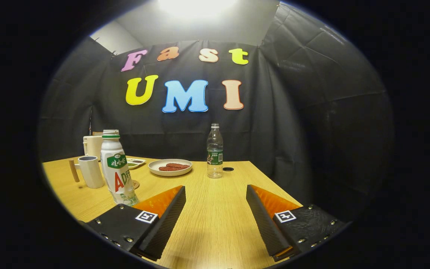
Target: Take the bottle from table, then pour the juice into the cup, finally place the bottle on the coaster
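A white juice bottle (116, 170) with a green neck band and a green-and-red label stands on the wooden table (215, 224), just ahead of and outside my left finger (162, 213). Left of it is a white cup (91, 171) with a wooden handle. A small round coaster (136, 184) peeks out from behind the bottle's right side, mostly hidden. My gripper (215, 190) is open, its fingers wide apart over the table with nothing between them.
Beyond the fingers a clear water bottle (215, 151) stands with a small black cap (228, 169) beside it. A plate (170, 170) holding brown food and a small dish (136, 162) sit at the back. A cream container (92, 145) stands behind the cup.
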`<move>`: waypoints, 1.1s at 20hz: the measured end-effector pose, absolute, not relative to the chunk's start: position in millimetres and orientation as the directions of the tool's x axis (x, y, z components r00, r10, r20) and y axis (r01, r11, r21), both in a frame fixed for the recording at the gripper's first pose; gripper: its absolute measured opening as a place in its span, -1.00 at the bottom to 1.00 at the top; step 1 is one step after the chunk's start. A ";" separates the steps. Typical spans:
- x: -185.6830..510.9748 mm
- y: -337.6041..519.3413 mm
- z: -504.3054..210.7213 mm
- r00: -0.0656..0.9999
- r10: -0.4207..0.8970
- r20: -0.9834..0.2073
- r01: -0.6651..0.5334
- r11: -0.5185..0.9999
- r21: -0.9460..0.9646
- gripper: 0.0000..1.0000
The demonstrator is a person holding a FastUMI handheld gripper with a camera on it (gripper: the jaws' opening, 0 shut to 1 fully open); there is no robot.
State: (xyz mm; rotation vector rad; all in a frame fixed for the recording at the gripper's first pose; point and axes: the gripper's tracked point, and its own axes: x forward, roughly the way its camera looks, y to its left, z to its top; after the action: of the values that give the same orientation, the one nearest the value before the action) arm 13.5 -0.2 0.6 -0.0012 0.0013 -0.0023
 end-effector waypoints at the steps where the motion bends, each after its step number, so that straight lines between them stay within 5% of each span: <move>1: 18.1 -0.3 1.8 1.000 -0.004 0.000 0.004 1.000 -0.002 0.97; 10: 68.7 -5.5 33.3 0.996 -0.066 0.067 0.069 0.997 -0.035 0.96; 22: 23.9 95.9 96.6 0.993 0.085 0.078 -0.085 0.996 -0.004 0.97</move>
State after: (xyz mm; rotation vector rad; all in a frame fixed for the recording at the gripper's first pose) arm 23.9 95.9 96.6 -0.0006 -0.0783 0.0847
